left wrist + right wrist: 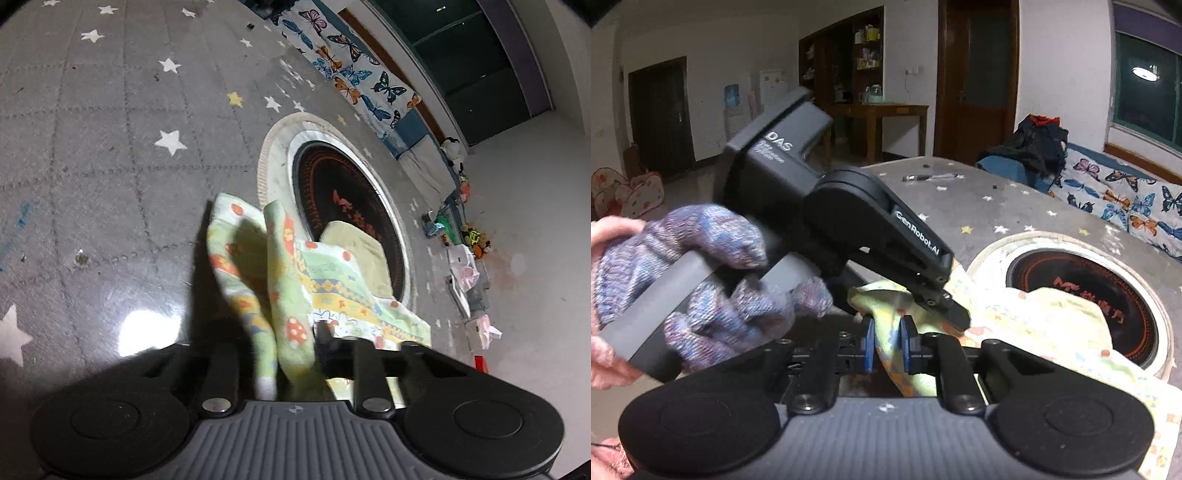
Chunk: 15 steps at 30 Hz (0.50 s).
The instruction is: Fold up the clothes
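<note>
A light green patterned cloth (295, 280) with mushroom and flower prints lies partly lifted over the grey star-print table cover (110, 147). My left gripper (295, 354) is shut on a bunched fold of it, which hangs between the fingers. In the right wrist view my right gripper (886, 343) is shut on the same cloth (1052, 325), its blue pads (867, 345) pinching a fold. The left gripper (945, 306) shows there, held by a gloved hand (701, 280), its tip close above my right fingers.
A round black induction hob (351, 206) with a white rim is set in the table just beyond the cloth (1086, 291). A butterfly-print sofa cover (1126, 199) lies at the far edge. Toys and boxes (465, 258) sit on the floor.
</note>
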Available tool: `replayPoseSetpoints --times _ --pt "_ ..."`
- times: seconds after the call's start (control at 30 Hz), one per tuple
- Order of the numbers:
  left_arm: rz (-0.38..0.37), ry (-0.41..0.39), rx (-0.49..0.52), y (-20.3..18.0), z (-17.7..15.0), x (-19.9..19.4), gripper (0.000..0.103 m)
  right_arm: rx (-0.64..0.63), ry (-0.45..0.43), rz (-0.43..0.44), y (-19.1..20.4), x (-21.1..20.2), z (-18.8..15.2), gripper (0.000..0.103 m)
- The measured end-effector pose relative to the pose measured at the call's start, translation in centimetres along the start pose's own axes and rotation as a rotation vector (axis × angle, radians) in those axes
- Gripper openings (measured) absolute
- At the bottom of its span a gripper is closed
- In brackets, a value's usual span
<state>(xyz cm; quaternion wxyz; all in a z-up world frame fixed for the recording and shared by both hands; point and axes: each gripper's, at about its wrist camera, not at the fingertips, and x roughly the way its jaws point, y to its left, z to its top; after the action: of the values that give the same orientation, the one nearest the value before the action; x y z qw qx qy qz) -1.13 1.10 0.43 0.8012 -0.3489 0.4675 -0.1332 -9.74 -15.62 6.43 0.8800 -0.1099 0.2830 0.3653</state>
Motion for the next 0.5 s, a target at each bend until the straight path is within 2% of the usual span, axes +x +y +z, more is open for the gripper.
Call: replayPoseSetpoints --times 0.07,0.17,0.2,0.27,0.5 --pt "0.004 -0.001 0.009 0.1 -0.1 0.0 0.015 0.029 -0.004 0.007 -0.5 -0.5 -0.3 0.02" --pt "0.009 -0.005 0.024 0.2 -0.2 0.0 0.014 0.074 -0.019 -0.026 -1.8 -1.7 -0.7 0.022" --pt "0.014 -0.007 0.031 0.1 -0.3 0.0 0.014 0.095 -0.022 -0.048 -2.6 -2.2 -0.9 0.027" --pt "0.023 -0.014 0.046 -0.1 -0.4 0.0 0.014 0.141 -0.024 -0.104 -4.2 -3.0 -1.5 0.033" --pt "0.04 -0.022 0.058 -0.5 -0.4 0.0 0.016 0.305 0.01 -0.35 -11.4 -4.7 -4.7 0.039"
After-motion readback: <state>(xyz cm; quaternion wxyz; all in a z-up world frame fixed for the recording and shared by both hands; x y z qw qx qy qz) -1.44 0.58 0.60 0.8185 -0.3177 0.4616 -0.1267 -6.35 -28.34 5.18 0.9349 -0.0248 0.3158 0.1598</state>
